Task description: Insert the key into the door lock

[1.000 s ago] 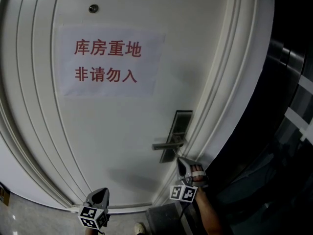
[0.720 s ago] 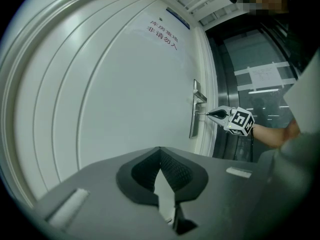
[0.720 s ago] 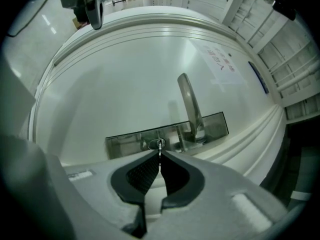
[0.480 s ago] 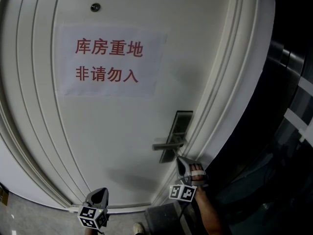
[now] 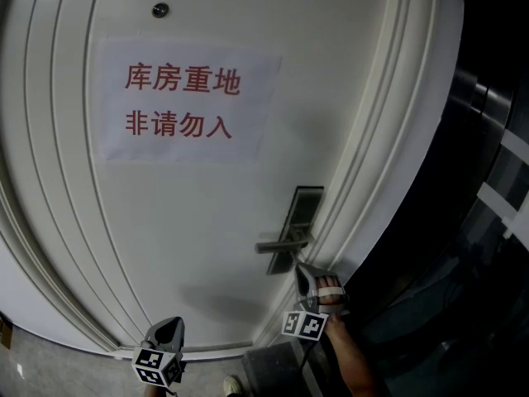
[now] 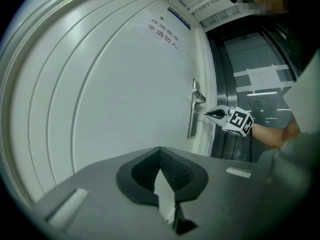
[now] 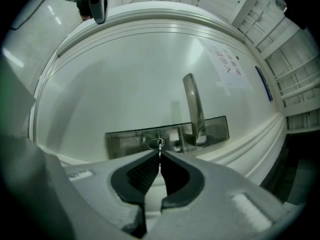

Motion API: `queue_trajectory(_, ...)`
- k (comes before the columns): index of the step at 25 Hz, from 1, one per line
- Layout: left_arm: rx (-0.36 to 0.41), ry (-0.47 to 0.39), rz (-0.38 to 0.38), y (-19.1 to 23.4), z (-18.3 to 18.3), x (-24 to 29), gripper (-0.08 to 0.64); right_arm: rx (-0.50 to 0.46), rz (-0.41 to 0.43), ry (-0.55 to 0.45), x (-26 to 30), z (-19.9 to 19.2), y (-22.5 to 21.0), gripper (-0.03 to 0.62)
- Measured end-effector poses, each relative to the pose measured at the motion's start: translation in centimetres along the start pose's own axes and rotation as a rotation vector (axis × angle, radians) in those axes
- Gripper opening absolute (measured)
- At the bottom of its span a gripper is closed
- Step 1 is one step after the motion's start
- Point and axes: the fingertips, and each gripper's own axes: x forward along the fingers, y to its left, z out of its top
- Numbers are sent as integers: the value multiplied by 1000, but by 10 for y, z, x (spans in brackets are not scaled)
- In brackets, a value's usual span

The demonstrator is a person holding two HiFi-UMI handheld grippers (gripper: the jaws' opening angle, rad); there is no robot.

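Observation:
A thin metal key (image 7: pixel 159 150) is pinched between my right gripper's (image 7: pixel 159 155) shut jaws. Its tip sits in the round keyhole (image 7: pixel 156 144) of the steel lock plate (image 7: pixel 125 139). The lever handle (image 7: pixel 192 104) sticks out just beyond. In the head view the right gripper (image 5: pixel 300 270) is pressed up to the lock plate (image 5: pixel 304 209), below the handle (image 5: pixel 281 244). The left gripper view shows that gripper (image 6: pixel 215 113) level at the lock plate (image 6: pixel 192 124). My left gripper (image 5: pixel 171 327) hangs low and away from the door, jaws (image 6: pixel 160 150) shut on nothing.
The white door (image 5: pixel 190 222) carries a paper sign (image 5: pixel 186 102) with red characters and a peephole (image 5: pixel 159 10). Ribbed frame mouldings (image 5: pixel 388 139) flank the door. Dark glass panels (image 5: pixel 496 180) stand to the right. A forearm (image 5: pixel 351 362) follows the right gripper.
The right gripper has rolled slightly on the spot, its marker cube shifting a little left. The left gripper has not moved.

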Motion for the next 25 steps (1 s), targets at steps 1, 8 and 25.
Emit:
queue_trajectory(1,-1,-1,0,0,0,0,3,-1,1,4,0,0,0,11)
queue_trajectory(8,-4,0,2,4,-1,0,3,-9,-6,9,0,2,-1,12)
queue_trajectory(25,-16,1,13,17,-1,-2,3,-21,-11,4,12,9,-2,13)
